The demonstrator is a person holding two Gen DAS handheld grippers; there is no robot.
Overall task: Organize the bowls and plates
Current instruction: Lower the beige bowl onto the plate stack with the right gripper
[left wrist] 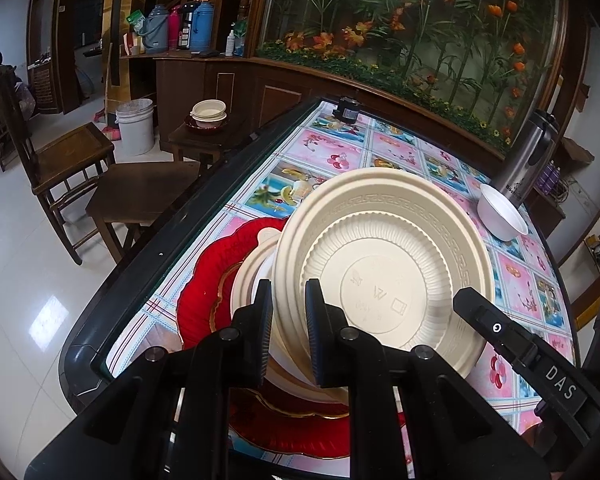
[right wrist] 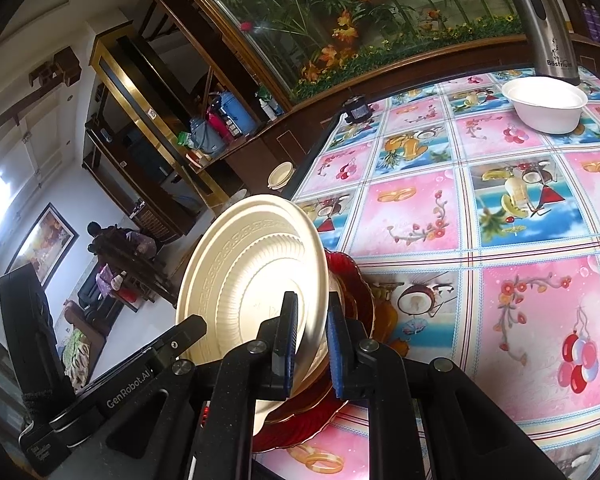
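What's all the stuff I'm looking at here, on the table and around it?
cream plate: one, cream, tilted on edge above the red plate, pinched at its rim by both grippers
red plate: one, red with gold trim, flat at the table's near edge
cream bowl: at least one, cream, on the red plate behind the tilted plate
white bowl: one, white, far side of the table
steel flask: one, silver and black, behind the white bowl
tablecloth: one, pink and blue picture squares
side stool dishes: small stack, cream on dark red
bucket: one, white, on the floor
left gripper: black, shut on the plate rim
right gripper: black, blue pads, on the rim
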